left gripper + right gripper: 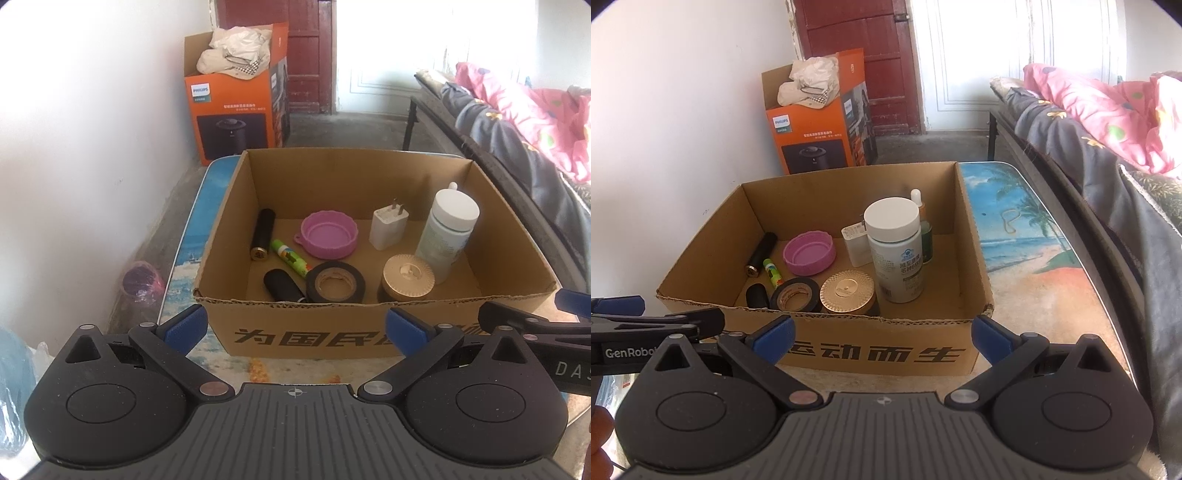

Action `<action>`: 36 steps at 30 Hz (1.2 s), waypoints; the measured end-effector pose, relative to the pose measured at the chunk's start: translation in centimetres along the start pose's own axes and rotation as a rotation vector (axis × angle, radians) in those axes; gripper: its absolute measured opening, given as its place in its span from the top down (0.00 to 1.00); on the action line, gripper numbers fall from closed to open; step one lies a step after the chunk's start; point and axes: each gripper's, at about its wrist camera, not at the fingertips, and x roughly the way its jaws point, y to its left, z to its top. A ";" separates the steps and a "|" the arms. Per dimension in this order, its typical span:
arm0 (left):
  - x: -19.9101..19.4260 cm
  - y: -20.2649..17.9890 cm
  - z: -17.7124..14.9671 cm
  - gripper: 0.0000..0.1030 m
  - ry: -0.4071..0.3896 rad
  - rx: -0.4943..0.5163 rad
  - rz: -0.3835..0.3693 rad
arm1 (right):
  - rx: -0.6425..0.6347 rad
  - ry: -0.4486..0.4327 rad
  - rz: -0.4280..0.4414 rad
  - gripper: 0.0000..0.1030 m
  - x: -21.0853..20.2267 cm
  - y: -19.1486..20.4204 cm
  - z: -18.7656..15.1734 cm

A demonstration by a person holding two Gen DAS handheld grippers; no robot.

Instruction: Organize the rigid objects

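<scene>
From the left wrist, the left gripper point(297, 326) stands with jaws apart and empty before the near wall of the cardboard box point(295, 332), which holds a black tube point(263, 239), green stick point(290, 257), pink lid point(330, 239), tape roll point(335, 282), gold-lidded jar point(406, 278), white charger point(388, 228) and white bottle point(447, 236). From the right wrist, the right gripper point(882, 336) is likewise spread wide and empty near the box, which sits on the beach-print table point(1027, 251); a small dropper bottle point(925, 229) stands behind the white bottle, and an orange carton point(812, 136) of cloth stands far left.
</scene>
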 end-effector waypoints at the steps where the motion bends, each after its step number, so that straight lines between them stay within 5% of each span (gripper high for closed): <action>1: 0.0 0.0 0.0 0.00 -0.004 0.000 -0.001 | 0.004 0.002 -0.001 0.00 0.0 0.0 0.1; 36: -0.1 -1.0 0.0 0.00 -0.011 0.025 0.018 | 0.022 0.009 -0.030 0.00 -0.1 -0.4 0.3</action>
